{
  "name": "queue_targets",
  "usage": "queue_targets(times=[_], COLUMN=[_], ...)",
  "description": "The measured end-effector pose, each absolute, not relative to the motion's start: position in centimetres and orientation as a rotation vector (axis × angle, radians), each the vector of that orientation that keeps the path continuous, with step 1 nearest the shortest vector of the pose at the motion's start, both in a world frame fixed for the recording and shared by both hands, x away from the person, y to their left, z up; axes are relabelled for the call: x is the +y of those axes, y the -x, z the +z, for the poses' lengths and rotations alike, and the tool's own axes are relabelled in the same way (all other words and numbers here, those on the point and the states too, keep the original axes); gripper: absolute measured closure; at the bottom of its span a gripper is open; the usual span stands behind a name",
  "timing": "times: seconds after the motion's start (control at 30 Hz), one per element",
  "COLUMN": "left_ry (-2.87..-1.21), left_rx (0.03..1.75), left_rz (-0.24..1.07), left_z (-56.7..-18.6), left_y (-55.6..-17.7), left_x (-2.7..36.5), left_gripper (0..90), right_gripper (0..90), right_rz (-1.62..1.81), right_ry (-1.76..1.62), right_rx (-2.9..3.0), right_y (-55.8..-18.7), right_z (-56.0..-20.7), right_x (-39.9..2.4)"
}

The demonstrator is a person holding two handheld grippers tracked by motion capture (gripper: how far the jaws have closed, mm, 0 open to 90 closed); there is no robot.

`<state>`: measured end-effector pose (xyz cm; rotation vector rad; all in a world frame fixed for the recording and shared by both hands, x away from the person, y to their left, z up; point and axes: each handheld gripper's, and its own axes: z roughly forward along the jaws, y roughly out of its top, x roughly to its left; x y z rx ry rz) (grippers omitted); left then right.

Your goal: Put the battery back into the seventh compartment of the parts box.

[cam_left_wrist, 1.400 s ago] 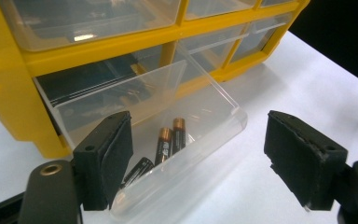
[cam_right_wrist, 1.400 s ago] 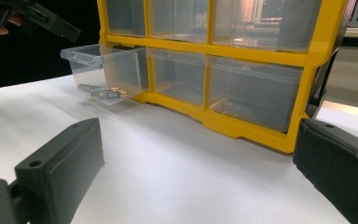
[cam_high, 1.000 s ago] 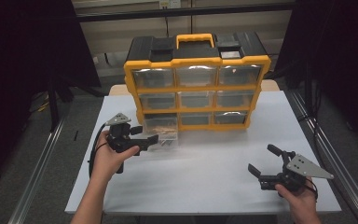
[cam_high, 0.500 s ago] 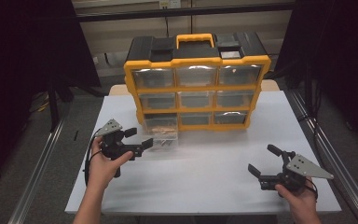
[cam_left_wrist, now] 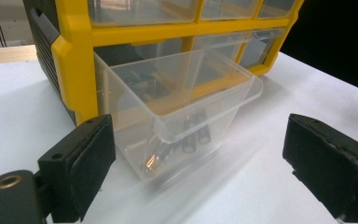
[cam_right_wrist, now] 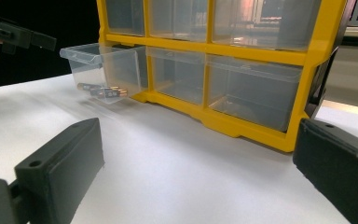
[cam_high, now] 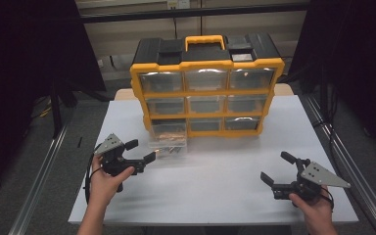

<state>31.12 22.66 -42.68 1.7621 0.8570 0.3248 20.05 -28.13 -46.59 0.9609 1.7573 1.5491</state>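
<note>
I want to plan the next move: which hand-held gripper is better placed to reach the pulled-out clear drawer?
Left. The left hand-held gripper is open just in front of the pulled-out clear drawer, which sits between its jaws in the left gripper view. The right hand-held gripper rests far across the table.

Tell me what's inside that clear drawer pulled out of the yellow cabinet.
A few small batteries lie on the drawer's floor. How many there are stays unclear, since they overlap and the plastic blurs them.
</note>
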Motion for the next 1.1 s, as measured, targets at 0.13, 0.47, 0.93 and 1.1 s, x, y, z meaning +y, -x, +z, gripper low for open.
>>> queue_targets(times=[0.13,0.47,0.93,1.1], left_ry=[-1.755,-1.741,-1.709,-1.712], left_rx=[0.849,0.821,0.816,0.812], left_rz=[0.347,0.367,0.388,0.406], left_z=[-43.2,-44.2,-45.5,-45.8], left_y=[-30.9,-30.1,-29.3,-28.9], left_x=[22.9,23.6,25.0,25.6], left_gripper=[8.7,7.0,4.4,3.8], right_gripper=[1.5,1.5,1.5,1.5], right_rz=[1.552,1.553,1.549,1.550], right_ry=[-0.959,-0.958,-0.959,-0.957], right_rx=[1.758,1.762,1.760,1.762], right_y=[-20.1,-20.1,-20.1,-20.1], right_z=[-46.6,-46.6,-46.6,-46.6], right_x=[-28.1,-28.1,-28.2,-28.2])
